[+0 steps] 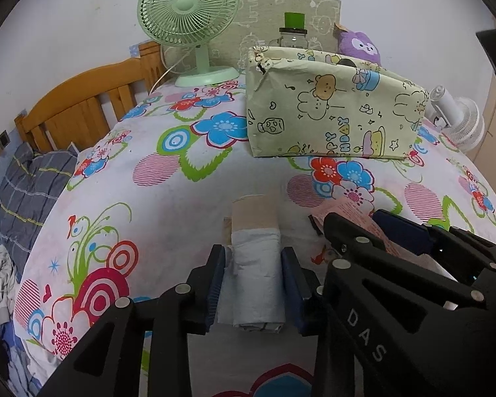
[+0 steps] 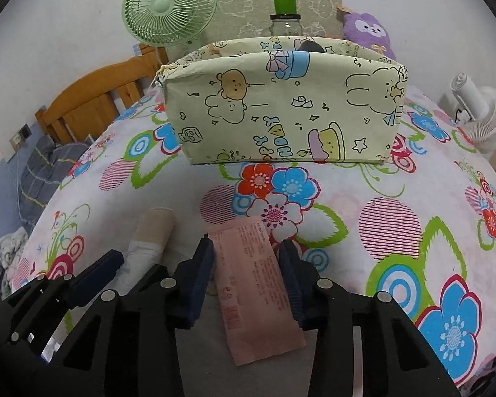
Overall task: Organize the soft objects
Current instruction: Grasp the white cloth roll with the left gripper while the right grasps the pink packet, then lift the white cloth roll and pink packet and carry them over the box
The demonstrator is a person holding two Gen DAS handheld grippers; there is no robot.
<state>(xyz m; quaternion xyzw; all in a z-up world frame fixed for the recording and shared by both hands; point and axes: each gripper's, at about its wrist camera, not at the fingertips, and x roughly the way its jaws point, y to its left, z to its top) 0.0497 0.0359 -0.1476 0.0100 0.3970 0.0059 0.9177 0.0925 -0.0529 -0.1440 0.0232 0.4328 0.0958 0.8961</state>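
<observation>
The left gripper (image 1: 253, 284) has its jaws narrowed onto a rolled pale-blue and beige cloth bundle (image 1: 256, 264) lying on the floral bedsheet (image 1: 168, 205), pads against its sides. The right gripper (image 2: 246, 278) straddles a flat pink printed packet (image 2: 258, 284); whether its pads press it cannot be told. Beyond stands a cream cartoon-print box (image 2: 281, 106).

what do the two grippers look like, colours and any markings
Both the left gripper and the right gripper have matte black angular bodies with round silver bolt heads and dark blue ribbed pads. White letters "DAS" mark the right one's side.
</observation>
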